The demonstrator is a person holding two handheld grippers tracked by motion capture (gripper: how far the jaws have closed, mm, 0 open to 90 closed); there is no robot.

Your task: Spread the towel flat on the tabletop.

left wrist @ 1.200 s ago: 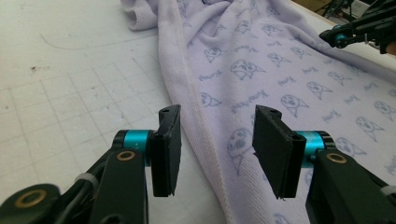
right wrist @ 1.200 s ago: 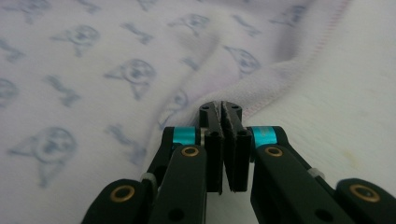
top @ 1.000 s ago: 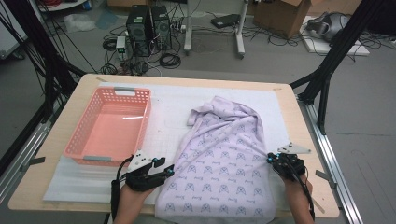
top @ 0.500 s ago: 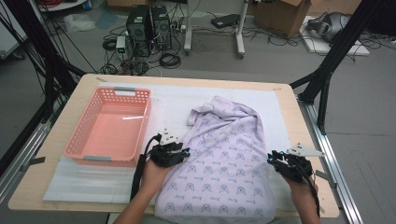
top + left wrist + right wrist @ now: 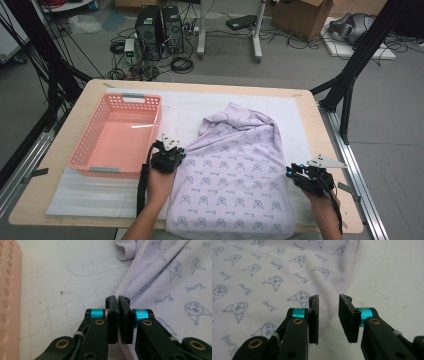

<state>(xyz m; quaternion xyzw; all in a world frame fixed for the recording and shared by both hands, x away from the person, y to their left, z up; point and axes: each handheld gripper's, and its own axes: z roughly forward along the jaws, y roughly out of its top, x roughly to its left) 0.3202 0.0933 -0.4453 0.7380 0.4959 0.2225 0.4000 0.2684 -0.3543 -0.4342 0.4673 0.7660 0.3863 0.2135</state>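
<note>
Left tongs [image 5: 117, 300]: jaws pressed together on the stitched left edge of the lilac printed cloth [image 5: 235, 175], hem pinched between the pads. In the high view these tongs [image 5: 167, 157] sit just beside the pink basket [image 5: 120, 132]. Right tongs [image 5: 328, 301]: jaws parted, straddling the cloth's right hem, gripping nothing; high view places them [image 5: 300, 172] at the cloth's right edge. Cloth lies spread on the white mat of the worktop [image 5: 65, 145], far end bunched, near end hanging over the front edge.
</note>
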